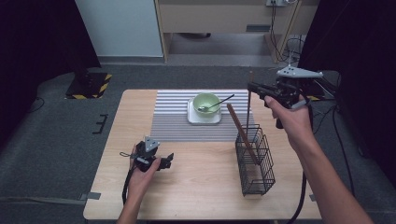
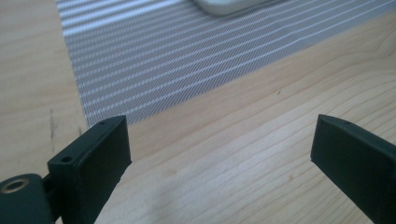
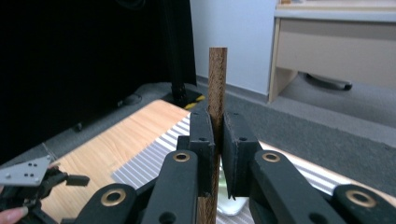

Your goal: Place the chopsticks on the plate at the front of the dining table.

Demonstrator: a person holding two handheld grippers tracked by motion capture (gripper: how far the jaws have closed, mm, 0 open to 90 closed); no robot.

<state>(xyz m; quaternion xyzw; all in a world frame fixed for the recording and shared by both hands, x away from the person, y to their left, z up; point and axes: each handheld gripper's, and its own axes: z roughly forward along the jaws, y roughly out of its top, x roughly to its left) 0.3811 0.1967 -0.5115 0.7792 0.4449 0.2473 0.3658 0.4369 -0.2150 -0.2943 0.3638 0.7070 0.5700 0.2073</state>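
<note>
Above the wire basket [image 1: 255,158], one wooden stick [image 3: 217,93], upright, clamped between the right gripper's [image 3: 218,140] jaws; a second stick [image 1: 242,130] leans inside the basket. Behind, on a striped mat [image 1: 173,116]: green bowl [image 1: 206,102] with spoon [image 1: 217,103] on a white dish [image 1: 204,117]. Left gripper [image 2: 219,149] low over bare table [image 1: 196,186], jaws wide, empty.
</note>
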